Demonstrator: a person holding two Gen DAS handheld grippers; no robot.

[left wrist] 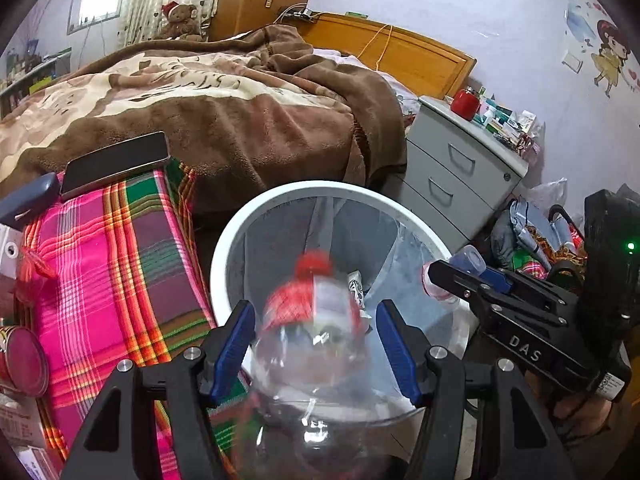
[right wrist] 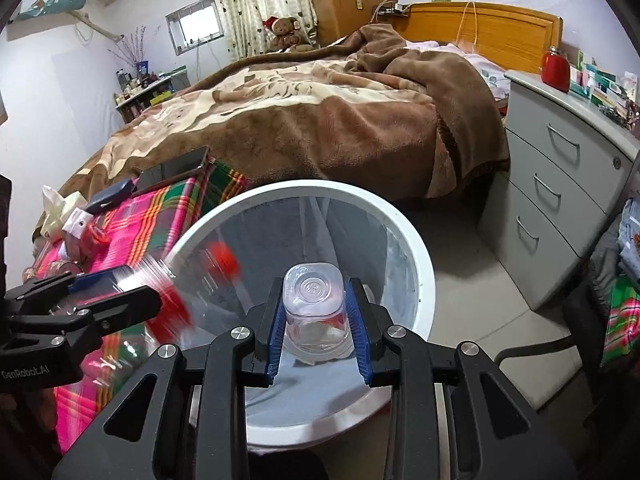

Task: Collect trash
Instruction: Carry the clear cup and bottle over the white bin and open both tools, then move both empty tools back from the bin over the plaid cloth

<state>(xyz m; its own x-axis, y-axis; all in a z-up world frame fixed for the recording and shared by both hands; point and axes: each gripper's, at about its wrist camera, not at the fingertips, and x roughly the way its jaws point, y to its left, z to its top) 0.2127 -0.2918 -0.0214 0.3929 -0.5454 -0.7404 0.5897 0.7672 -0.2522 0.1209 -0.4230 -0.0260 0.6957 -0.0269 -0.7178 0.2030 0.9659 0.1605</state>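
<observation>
My bottle (right wrist: 313, 312) is clear, shiny plastic. The bin (right wrist: 420, 264) has a smooth white plastic rim, and the blanket (right wrist: 320, 120) looks soft and fuzzy. The headboard (right wrist: 504, 36) is glossy wood.

- Left gripper (left wrist: 316, 354): black angular plastic linkage arms, silver round screw heads, ribbed blue pads (left wrist: 236, 344).
- Right gripper (right wrist: 316, 332): same black frame, blue ribbed pads; white "DAS" lettering and a green light on its body.
</observation>
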